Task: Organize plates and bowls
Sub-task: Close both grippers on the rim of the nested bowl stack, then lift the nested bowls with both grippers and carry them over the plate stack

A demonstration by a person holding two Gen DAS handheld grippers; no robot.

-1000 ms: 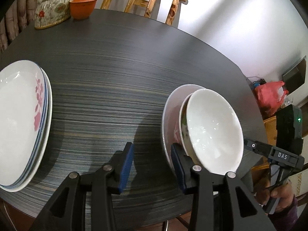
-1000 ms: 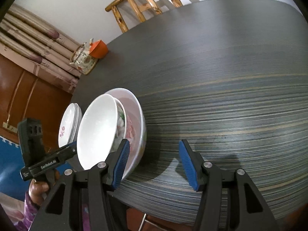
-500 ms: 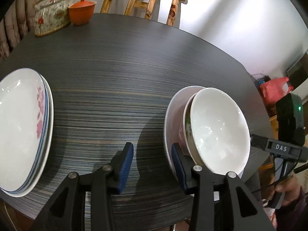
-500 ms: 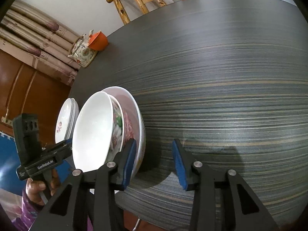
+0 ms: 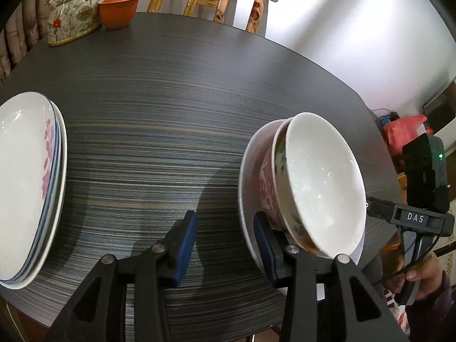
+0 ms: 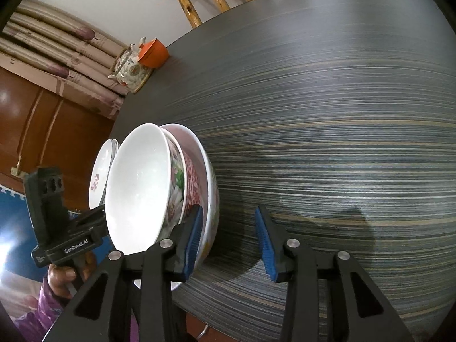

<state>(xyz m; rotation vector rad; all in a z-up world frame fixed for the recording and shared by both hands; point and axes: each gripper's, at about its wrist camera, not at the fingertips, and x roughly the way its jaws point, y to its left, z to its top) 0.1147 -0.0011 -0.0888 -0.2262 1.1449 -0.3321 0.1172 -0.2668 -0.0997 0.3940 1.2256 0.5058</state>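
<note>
A: Where are the bowls at this moment?

B: They are nested together near my edge of the dark striped table (image 5: 159, 119). The white bowl (image 5: 325, 182) sits on top, inside a flowered bowl (image 6: 178, 191), and this one sits inside a red patterned bowl (image 5: 266, 185). Under all of them I see a wide white dish (image 5: 245, 176).

A: And your tongs?

B: My left gripper (image 5: 225, 245) is spread, with only the bare table between the blue pads. Its right pad (image 5: 263, 245) is just beside the rim of the wide dish (I cannot tell if it touches). My right gripper (image 6: 229, 239) is also spread with nothing between the pads. Its left pad (image 6: 193, 239) stands against the outer side of the stack, and I cannot tell if there is contact there.

A: So nothing is pinched?

B: Nothing. The stack lies between the two grippers, one on each side of it.

A: Where are the plates?

B: The stack of plates (image 5: 27, 188) is at the left part of the table, well apart from the bowls. The top plate has a pink flower print, and a blue rim shows under it.

A: Anything else on the table?

B: At the far edge there is a flowered teapot (image 5: 74, 17) and, just beside it, an orange lidded cup (image 5: 119, 7). A wooden chair (image 5: 213, 0) stands behind the table.
</note>
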